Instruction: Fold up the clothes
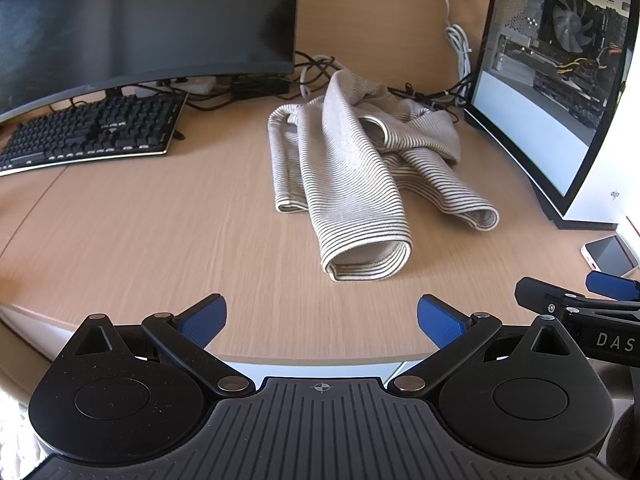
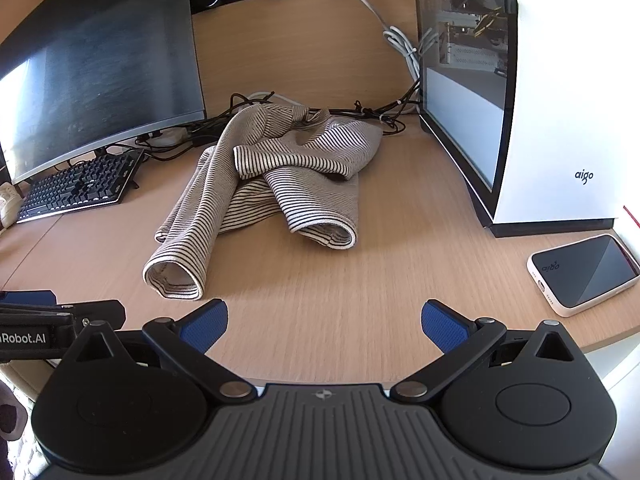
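Left gripper (image 1: pixel 322 320), right gripper (image 2: pixel 324 322): both spread wide, empty, hovering at desk (image 1: pixel 160 240) front edge. Striped garment (image 1: pixel 352 168): crumpled heap, mid-desk toward back edge, sleeves crossed, between keyboard (image 1: pixel 92 132) and computer case (image 2: pixel 560 100). Folding: apparently not started; spreading, all folds remain.
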A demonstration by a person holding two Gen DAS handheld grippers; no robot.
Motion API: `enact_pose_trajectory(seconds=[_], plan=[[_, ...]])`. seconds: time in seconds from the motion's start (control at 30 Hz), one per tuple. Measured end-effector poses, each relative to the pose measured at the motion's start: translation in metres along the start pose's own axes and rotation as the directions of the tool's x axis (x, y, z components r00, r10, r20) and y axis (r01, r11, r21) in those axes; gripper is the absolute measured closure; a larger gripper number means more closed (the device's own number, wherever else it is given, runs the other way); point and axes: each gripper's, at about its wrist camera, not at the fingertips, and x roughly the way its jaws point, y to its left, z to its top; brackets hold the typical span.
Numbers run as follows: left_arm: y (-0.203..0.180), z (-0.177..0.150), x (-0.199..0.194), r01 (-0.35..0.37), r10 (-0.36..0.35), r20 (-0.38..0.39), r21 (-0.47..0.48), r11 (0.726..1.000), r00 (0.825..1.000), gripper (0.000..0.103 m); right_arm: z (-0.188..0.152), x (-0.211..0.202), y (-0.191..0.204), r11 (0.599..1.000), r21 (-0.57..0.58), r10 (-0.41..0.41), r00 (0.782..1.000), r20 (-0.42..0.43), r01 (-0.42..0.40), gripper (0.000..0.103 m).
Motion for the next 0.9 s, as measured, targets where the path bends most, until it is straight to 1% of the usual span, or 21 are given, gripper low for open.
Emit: enact_pose_trajectory(seconds=[0.07,0.17,0.27,0.33,0.4,0.47,0.6,0.73,0.83,0.9], plan=[[0.001,0.001,0.002,0.002,-0.002,-0.014,0.013,1.000,1.000,0.000,0.002,0.002,-0.001,1.000,0.014,-0.004,1.000,-0.004,0.005,0.000],[0.009,0.003,0.003,-0.013,0.013,-0.025,0.025,1.000,1.000,0.000,0.006,0.010,-0.003,0.999,0.053,-0.001,1.000,-0.014,0.002,0.000],[0.023,0.008,0.007,-0.034,0.035,-0.040,0.014,0.999,0.999,0.000,0.009,0.025,-0.002,0.995,0.099,0.021,0.999,-0.042,-0.016,0.000],[0.032,0.016,0.013,-0.029,0.030,-0.051,0.008,1.000,0.998,0.000,0.011,0.036,0.001,0.991,0.127,0.041,0.997,-0.070,-0.032,0.000],[0.036,0.022,0.020,-0.005,0.006,-0.060,0.022,1.000,0.998,0.000,0.014,0.045,0.005,0.989,0.142,0.054,0.995,-0.084,-0.042,0.000],[0.036,0.029,0.030,0.038,-0.033,-0.075,0.064,0.997,0.997,0.000,0.017,0.055,0.009,0.988,0.152,0.052,0.994,-0.094,-0.037,0.000],[0.035,0.046,0.049,0.127,-0.111,-0.106,0.167,0.978,0.988,0.000,0.031,0.077,0.009,0.975,0.223,0.039,0.992,-0.120,-0.011,0.000],[0.044,0.071,0.067,0.226,-0.208,-0.113,0.179,0.957,0.972,0.000,0.053,0.086,0.009,0.958,0.287,0.022,0.994,-0.104,0.009,0.000],[0.052,0.086,0.079,0.274,-0.259,-0.106,0.168,0.947,0.960,0.000,0.067,0.090,0.009,0.938,0.345,0.009,0.992,-0.124,0.035,0.000],[0.057,0.096,0.088,0.299,-0.285,-0.110,0.152,0.942,0.952,0.000,0.074,0.093,0.011,0.930,0.360,-0.014,0.989,-0.146,0.067,0.000]])
